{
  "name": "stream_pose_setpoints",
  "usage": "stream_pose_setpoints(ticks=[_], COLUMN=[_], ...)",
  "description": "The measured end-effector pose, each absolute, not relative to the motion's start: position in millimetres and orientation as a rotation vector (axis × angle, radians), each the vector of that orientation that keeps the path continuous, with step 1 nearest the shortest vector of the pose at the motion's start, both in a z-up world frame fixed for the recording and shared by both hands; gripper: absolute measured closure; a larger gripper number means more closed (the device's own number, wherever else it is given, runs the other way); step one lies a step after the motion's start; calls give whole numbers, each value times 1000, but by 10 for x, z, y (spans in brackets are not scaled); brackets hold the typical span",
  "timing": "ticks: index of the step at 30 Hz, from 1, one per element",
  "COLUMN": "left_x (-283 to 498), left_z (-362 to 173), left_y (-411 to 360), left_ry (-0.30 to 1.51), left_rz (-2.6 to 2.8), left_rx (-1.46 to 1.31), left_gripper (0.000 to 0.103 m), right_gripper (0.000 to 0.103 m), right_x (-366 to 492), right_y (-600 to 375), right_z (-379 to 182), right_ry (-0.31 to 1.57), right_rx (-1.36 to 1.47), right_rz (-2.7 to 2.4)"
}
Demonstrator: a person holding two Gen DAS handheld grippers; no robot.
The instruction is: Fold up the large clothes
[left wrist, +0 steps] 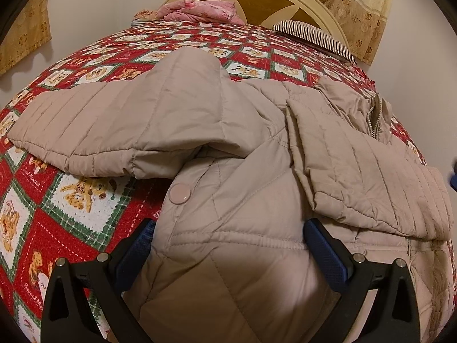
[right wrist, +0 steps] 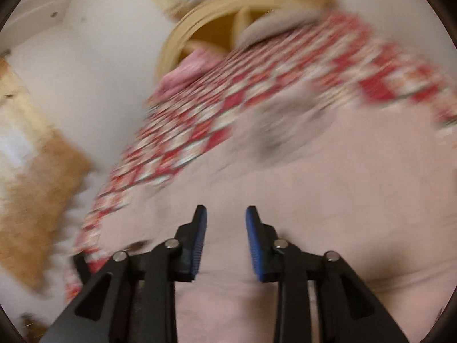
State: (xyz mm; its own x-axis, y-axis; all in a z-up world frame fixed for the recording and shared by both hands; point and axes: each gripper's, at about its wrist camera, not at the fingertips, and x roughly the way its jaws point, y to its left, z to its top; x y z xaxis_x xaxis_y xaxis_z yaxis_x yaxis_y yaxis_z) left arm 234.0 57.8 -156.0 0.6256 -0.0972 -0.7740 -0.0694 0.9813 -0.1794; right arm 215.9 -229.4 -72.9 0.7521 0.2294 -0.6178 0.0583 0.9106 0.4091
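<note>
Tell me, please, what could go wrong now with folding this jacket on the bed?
1. The left tongs hold a thick bunch of the jacket; it may slip out.
2. The right tongs are open and hold nothing, so one side hangs free.
3. The sleeve lies spread out and may unfold.

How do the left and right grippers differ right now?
The left gripper has the beige quilted jacket bunched between its widely spread fingers; the right gripper has nothing between its narrower ones. The left view is sharp, the right view motion-blurred. Both have blue pads and sit over the jacket.
</note>
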Motion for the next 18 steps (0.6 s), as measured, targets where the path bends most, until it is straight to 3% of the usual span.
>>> stream_pose_setpoints(ticks=[5,7,10,13,15,18], left_x=[2348,2354,2370,2370,2357,2261], left_z=[-1563,-1566,-1582,-1586,-1547,-1374], left_y=[576,583,593,600,647,921], left_ry=[899,903,914,919,924,905], left_rz=[-10,-13,-15,-21,-55,-66], left_rx=[-187,-193,-200,-207,-224,-266], left_gripper=[1,1,1,1,1,1], right_gripper=[68,71,71,57,37,22], right_x=[2043,2071,2066,2078,2022,1910], right_y=[-2988,-3066,-3061,-2975,-2987,-2969], right_z=[-1061,-1460,-1577,-1538,-1510,-1431], right_ry=[775,854,802,798,765,685], right_rx=[442,475,464,402,386,381], right_rz=[-144,-155,-148,-140,-104,-85])
